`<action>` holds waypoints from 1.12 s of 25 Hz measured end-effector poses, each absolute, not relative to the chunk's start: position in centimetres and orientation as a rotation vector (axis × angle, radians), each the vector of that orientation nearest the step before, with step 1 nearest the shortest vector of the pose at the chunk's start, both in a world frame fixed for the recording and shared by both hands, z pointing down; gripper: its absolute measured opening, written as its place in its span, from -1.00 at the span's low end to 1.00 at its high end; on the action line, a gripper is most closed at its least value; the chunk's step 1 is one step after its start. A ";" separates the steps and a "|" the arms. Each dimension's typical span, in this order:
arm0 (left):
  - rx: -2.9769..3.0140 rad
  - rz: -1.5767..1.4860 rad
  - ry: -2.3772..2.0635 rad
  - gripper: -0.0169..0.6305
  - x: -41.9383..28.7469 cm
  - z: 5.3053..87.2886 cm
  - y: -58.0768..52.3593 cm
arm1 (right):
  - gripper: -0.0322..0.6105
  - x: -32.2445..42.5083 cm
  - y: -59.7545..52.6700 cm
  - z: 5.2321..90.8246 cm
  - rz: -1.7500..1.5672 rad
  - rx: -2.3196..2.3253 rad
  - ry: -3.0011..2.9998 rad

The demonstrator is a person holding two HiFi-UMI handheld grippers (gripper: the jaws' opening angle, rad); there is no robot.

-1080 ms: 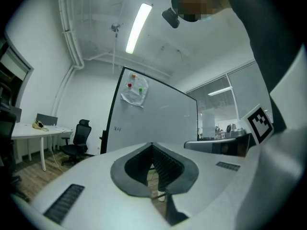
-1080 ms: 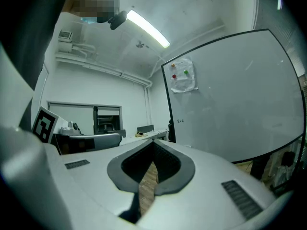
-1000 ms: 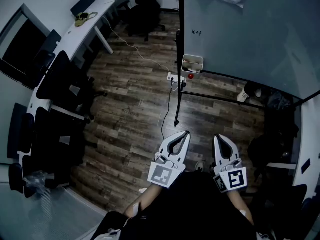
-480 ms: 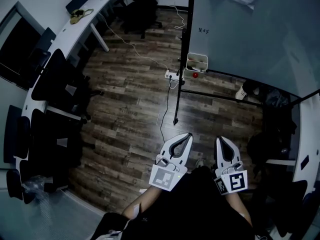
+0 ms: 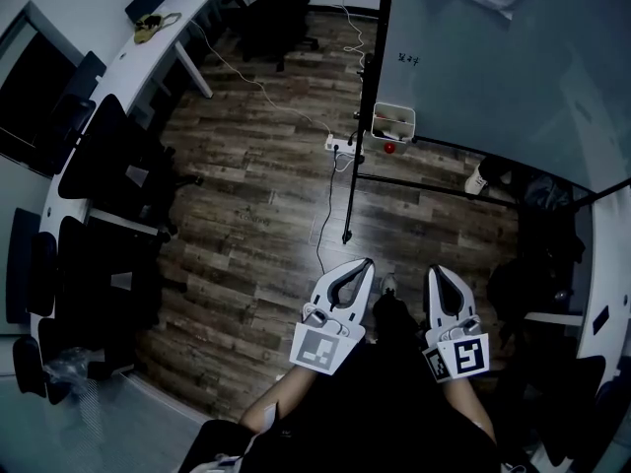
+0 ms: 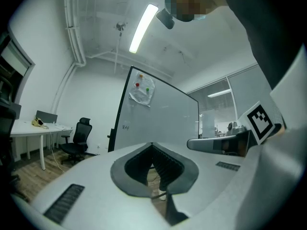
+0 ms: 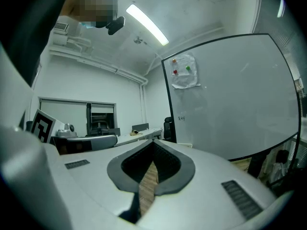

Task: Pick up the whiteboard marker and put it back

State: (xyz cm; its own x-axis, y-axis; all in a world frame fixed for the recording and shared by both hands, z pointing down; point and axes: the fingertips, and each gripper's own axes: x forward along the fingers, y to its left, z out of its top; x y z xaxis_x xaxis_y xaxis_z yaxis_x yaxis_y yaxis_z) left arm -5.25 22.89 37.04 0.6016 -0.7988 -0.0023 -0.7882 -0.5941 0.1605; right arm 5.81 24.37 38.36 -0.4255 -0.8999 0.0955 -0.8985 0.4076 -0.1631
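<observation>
A whiteboard [image 5: 493, 57] on a black stand fills the upper right of the head view. A small white holder box [image 5: 393, 122] hangs at its lower left corner, with a red round thing [image 5: 389, 148] just under it. I cannot make out a marker clearly at this distance. My left gripper [image 5: 366, 263] and right gripper [image 5: 440, 273] are held side by side low in the view, well short of the board, both shut and empty. The left gripper view shows the whiteboard [image 6: 160, 114] ahead beyond the shut left gripper [image 6: 152, 145]. The right gripper [image 7: 154, 143] also faces the whiteboard [image 7: 230, 99].
Black office chairs [image 5: 113, 161] and a long white desk [image 5: 148, 52] line the left side. A power strip [image 5: 345, 150] with a cable lies on the wood floor by the stand's leg [image 5: 352, 200]. Dark bags [image 5: 527, 289] sit at the right.
The whiteboard and its holder box have shifted slightly right in the head view. A shoe tip now shows between the grippers. Both grippers stay shut.
</observation>
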 end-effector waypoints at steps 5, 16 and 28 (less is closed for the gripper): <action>2.669 -0.091 -1.354 -0.92 -4.4 37.4 21.1 | -0.86 6.1 22.3 38.8 -0.312 -1.639 2.636; 2.669 -0.082 -1.375 -0.92 -1.6 37.4 17.1 | -0.86 8.5 17.5 38.6 -0.282 -1.601 2.664; 2.644 -0.036 -1.431 -0.92 1.2 38.0 13.0 | -0.86 10.9 12.8 38.0 -0.300 -1.552 2.650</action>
